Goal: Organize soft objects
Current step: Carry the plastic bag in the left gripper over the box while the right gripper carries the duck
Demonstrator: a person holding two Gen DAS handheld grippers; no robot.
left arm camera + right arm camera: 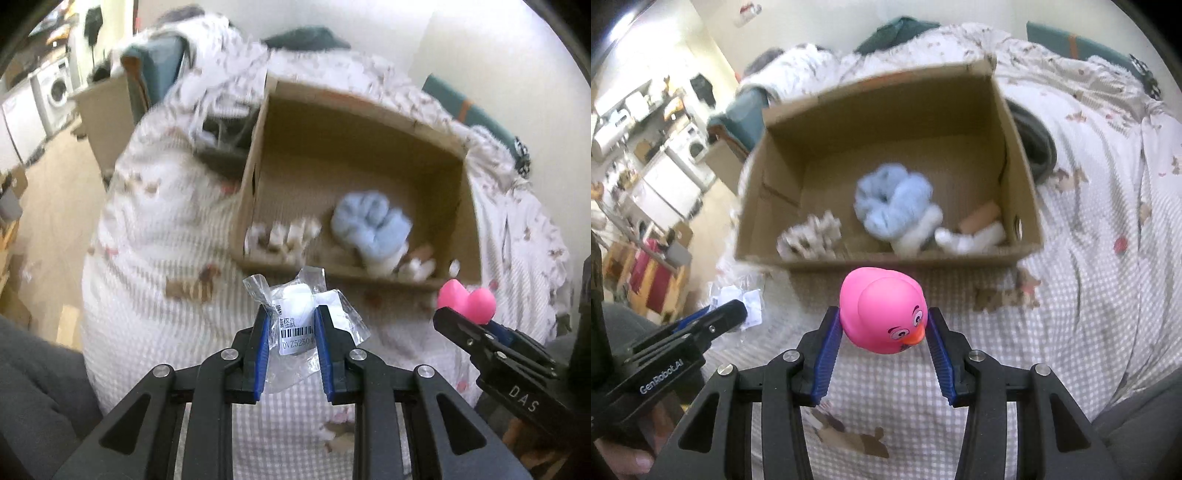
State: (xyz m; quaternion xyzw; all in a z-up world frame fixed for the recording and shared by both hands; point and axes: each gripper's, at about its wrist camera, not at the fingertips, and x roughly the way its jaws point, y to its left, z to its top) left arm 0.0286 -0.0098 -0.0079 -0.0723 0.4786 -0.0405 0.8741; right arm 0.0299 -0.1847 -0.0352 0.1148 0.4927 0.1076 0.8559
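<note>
On patterned bedding (1089,280), left gripper (291,317) clamps a packet (295,314); right gripper (884,328) clamps a duck (882,310).

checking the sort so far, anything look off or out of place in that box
Nothing damaged or spilled. The cardboard box holds a blue scrunchie, white socks and a knotted rope piece, loosely tumbled rather than arranged.

The cardboard box (886,262) stands open-topped, its far half bare; blue scrunchie (892,201) fills the near middle.
</note>
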